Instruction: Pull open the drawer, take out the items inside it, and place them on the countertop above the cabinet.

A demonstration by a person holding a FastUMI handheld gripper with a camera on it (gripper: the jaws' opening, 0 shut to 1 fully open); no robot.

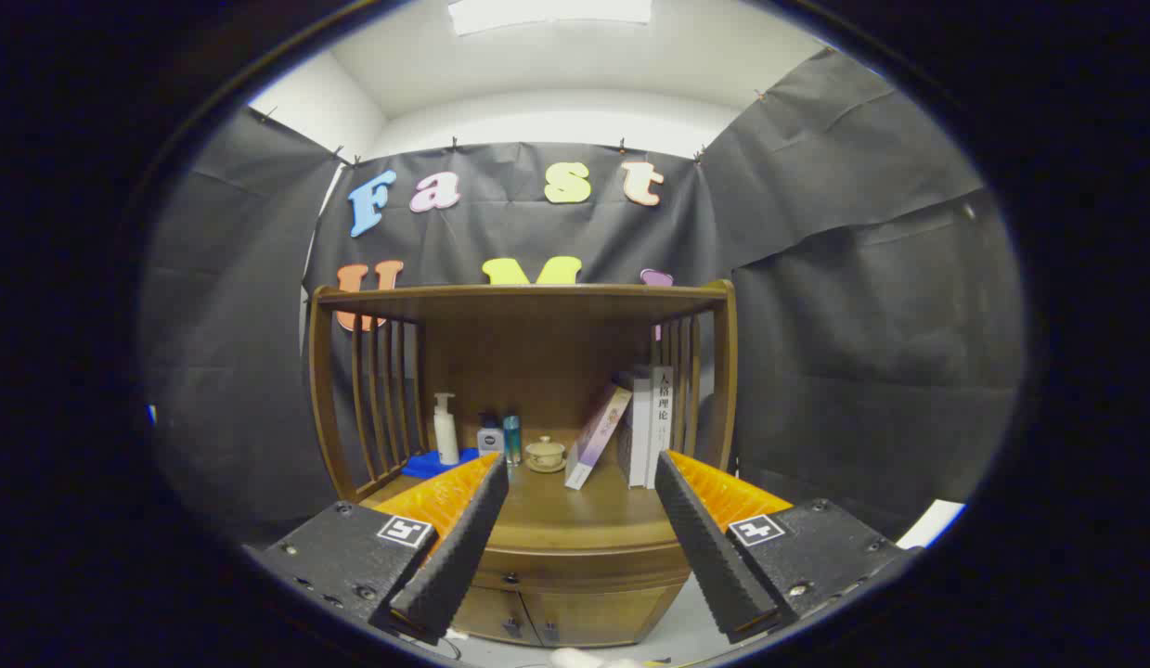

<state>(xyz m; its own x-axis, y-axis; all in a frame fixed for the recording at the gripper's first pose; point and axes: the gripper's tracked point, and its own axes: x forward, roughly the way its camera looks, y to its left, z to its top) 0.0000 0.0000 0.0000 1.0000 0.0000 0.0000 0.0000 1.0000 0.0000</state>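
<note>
Drawer (584, 563), shut under the tabletop (575, 515), looks stiff, sliding wood; the wide-open, empty tool (582, 478) should pinch its small central knob (512, 578).

Black cloth walls (862, 306) (creased), white ceiling (556, 70), ceiling light (549, 13).

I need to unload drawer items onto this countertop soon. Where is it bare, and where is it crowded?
The front of the countertop, between the open hand-held gripper fingers, is bare. The back is crowded: pump bottle, small bottles, lidded cup, then leaning books.
</note>
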